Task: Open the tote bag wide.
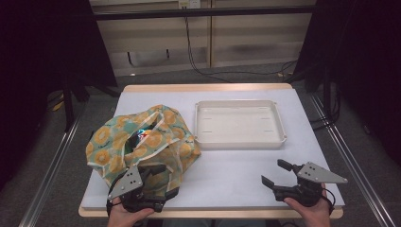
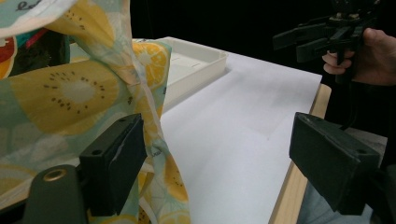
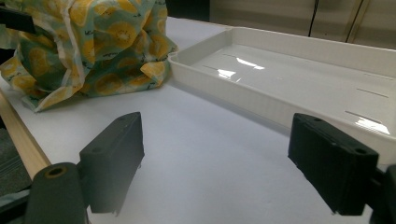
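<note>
A cloth bag printed with orange and kiwi slices sits slumped on the left of the table, its mouth partly open on something colourful inside. My left gripper is at the bag's near side. In the left gripper view its jaws stand wide apart, and a hanging fold of the bag lies against the left jaw without being pinched. My right gripper hovers open over bare table at the front right, nothing between its jaws. The bag lies far to its left.
An empty white plastic tray lies right of the bag, toward the back; its near wall is just ahead of the right gripper. A white sheet covers the wooden table. The right gripper appears far off in the left gripper view.
</note>
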### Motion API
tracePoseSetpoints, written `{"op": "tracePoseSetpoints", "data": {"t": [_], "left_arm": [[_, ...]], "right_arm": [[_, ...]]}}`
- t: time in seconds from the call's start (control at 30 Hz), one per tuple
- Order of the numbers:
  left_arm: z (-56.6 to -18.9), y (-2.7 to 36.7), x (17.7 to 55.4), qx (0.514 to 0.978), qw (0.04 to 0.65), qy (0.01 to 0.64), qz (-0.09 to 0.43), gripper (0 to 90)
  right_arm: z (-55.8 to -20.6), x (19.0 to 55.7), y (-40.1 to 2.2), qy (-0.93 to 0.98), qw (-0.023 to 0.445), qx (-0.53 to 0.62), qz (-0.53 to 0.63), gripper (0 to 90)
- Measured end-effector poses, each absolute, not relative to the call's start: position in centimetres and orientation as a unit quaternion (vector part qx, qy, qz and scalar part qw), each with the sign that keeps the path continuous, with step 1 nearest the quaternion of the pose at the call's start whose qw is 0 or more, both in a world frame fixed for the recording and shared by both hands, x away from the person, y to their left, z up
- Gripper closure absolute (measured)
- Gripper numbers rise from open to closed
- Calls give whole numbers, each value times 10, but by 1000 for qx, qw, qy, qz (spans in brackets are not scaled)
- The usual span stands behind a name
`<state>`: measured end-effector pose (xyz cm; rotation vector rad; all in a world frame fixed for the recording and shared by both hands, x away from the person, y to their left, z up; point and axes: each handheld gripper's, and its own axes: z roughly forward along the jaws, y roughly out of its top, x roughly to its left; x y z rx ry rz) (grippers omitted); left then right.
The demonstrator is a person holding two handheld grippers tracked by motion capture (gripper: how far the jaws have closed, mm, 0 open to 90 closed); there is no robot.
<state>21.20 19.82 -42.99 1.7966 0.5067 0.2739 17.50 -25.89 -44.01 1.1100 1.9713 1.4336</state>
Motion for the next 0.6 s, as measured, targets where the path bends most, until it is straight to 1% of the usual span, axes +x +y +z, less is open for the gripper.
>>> {"op": "tracePoseSetpoints", "data": {"t": [0.43,0.6], "left_arm": [[-430,197,215,768,586,227,126,205],[-429,199,213,770,585,223,122,246]], "right_arm": [[-439,175,-260,708,239,402,529,197],[-438,175,-254,715,231,390,532,217]]}}
